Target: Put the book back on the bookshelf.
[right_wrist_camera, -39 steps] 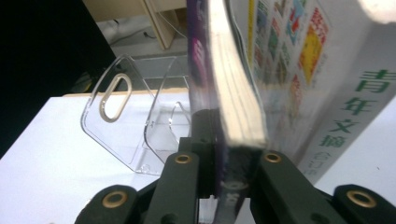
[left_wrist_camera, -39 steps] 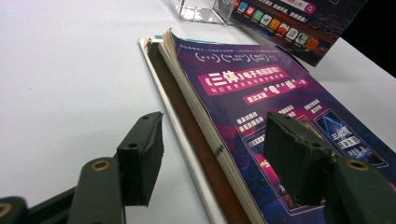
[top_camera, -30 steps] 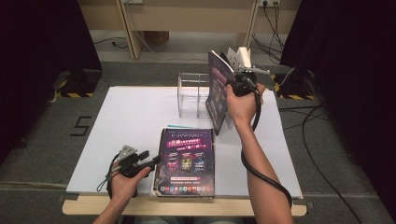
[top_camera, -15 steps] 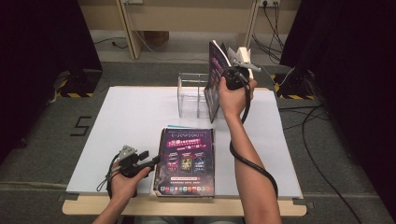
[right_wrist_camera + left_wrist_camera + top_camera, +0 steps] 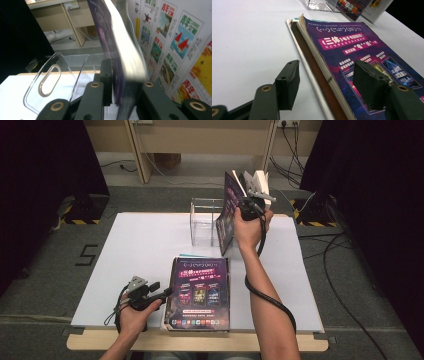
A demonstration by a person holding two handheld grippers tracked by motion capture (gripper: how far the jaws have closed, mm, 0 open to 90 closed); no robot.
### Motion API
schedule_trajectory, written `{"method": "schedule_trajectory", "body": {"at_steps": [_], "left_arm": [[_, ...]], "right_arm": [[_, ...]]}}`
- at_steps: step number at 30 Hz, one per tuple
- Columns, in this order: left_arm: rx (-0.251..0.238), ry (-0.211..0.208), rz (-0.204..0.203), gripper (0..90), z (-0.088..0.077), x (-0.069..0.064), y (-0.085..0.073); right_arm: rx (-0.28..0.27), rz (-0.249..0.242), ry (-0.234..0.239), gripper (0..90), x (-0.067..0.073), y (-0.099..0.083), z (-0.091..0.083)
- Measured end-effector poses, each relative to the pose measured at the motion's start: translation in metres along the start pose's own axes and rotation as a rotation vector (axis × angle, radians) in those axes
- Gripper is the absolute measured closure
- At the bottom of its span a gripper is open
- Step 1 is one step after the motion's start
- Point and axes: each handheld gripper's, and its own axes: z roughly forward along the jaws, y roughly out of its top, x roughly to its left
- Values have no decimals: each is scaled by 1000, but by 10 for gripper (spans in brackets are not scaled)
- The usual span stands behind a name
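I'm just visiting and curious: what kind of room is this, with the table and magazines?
Probably a lab or studio set up for recording. A white-topped table stands between black curtains, cables trail across the floor, and a person works magazines with a hand-held gripper in each hand.

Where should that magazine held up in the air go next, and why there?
Probably down and leftward into the clear holder. The right gripper is clamped on the upright magazine just beside the holder, apart from it, while more magazines lie stacked by the open left gripper.
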Motion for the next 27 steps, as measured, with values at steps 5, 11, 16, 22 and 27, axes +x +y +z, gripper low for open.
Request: {"method": "schedule_trajectory", "body": {"at_steps": [5,11,16,22,27], "left_arm": [[5,-3,-2,378,1,-1,-1],[8,-4,-1,379,1,-2,-1],[12,-7,-4,379,3,-3,-2],[16,-5,-12,379,5,-2,-1],[23,-3,-19,379,8,-1,0]], "right_arm": [[12,-12,6,706,-3,0,-7],[6,-39,-1,660,-6,-3,-18],[13,-54,7,630,-8,-6,-27],[49,-55,26,585,-16,-15,-41],[52,-37,49,571,-23,-21,-51]]}}
